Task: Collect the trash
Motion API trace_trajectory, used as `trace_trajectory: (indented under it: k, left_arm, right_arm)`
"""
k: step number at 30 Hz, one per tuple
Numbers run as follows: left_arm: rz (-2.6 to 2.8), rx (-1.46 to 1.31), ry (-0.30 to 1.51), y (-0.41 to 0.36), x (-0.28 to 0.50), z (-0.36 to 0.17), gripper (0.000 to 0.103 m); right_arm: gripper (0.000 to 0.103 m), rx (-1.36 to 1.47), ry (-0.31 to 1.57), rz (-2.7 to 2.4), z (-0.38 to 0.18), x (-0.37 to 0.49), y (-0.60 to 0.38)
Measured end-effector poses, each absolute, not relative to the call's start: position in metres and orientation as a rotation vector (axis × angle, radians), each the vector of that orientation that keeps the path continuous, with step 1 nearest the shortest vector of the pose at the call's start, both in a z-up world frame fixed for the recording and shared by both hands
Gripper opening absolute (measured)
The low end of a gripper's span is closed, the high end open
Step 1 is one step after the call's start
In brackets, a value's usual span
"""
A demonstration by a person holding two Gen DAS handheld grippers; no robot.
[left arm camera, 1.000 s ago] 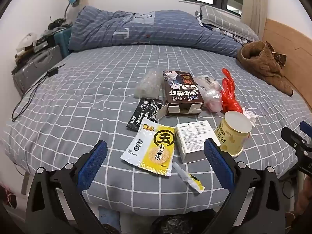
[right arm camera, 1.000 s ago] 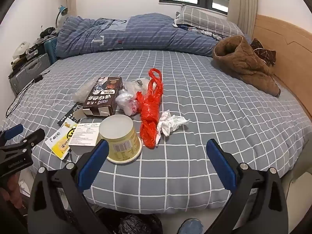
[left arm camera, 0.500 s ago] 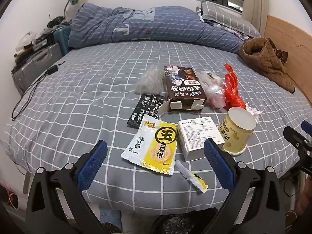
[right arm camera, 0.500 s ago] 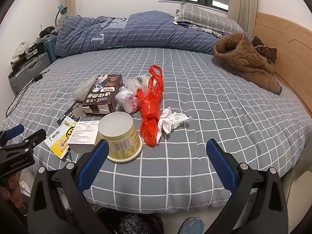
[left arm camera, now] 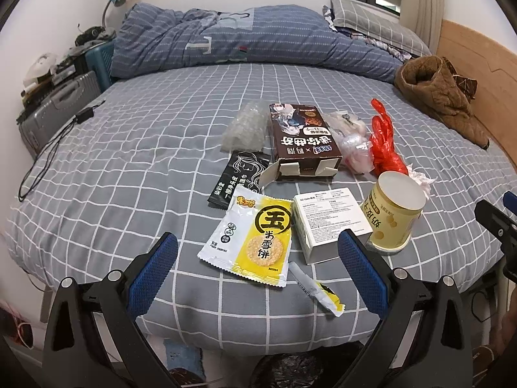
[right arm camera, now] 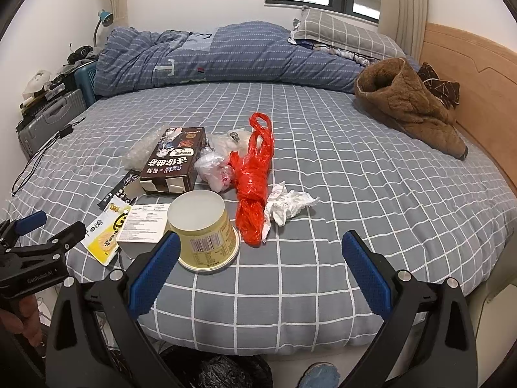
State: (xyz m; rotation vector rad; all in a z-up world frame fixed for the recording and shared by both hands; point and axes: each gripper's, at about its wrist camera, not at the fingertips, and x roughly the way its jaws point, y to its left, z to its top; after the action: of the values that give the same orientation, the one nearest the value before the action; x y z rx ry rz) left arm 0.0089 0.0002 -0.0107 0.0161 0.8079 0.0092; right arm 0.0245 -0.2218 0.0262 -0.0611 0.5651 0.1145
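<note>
Left gripper: wide open, nothing in it, hanging above the yellow rice-cracker wrapper.
Right gripper: gaping too, empty, beside the upside-down yellow cup.
Trash: bunched at the bed's near edge.

1. Bed sheet: grey, white grid
2. Duvet: blue, pale stripes
3. Cup: cream-yellow, white base
4. Plastic bag: red
5. Carton: dark brown, white lettering
6. Snack packet: yellow and white
7. Gripper pads: blue
</note>
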Motion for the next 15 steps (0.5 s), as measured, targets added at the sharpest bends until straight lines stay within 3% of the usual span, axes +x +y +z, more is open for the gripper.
trace_trajectory:
  k: [15]
  left_arm:
    - [-0.001, 0.027, 0.803, -0.0033, 0.0061, -0.0070, 0.097]
  right_arm:
    - [0.096, -0.058, 0.564, 0.112, 0.0274, 0.0245, -0.2230]
